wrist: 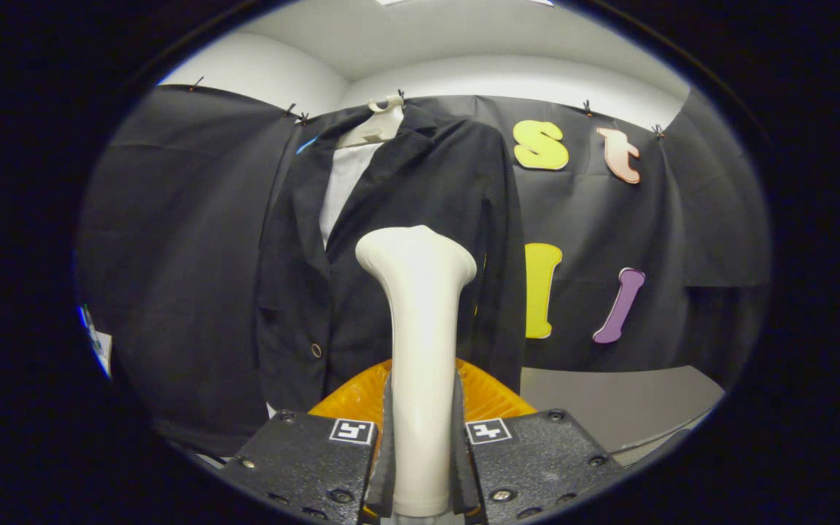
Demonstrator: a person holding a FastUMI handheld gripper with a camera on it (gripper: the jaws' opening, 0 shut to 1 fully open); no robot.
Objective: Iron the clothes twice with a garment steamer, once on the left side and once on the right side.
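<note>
Black booth cloth [187, 240] hangs as the backdrop on the far left, pinned along its top edge. Next over, dark jacket [303, 292] hangs on a pale hanger [380, 124], lapels open over a white lining or shirt panel [343, 182], one button [316, 351] low on the front; fabric looks soft and limp, so it will likely swing and give under pressure rather than resist, light contact only. In the middle, garment steamer [420, 321] stands upright between the fingers, pale smooth plastic, narrow neck widening to a flared head at the top, head roughly at the jacket's mid-chest and apparently just short of the cloth, though contact cannot be told from this angle. Steamer judged rigid, fairly light at this end, and slick, so the hold belongs low on the straight neck, which is where it is taken now. Gripper [420, 467] has both fingers closed narrow on the neck, pads pressing from left and right, grip looks firm and centred. Pose: gripper pointed forward and slightly up at the jacket, steamer axis near vertical, no visible tilt. An orange ribbed piece [496, 397] sits just behind the neck, beyond the fingers. To the right, jacket sleeve [504, 255] hangs straight down; grey floor or tabletop [609, 401] further right, thin cable [668, 436] trailing across it.
</note>
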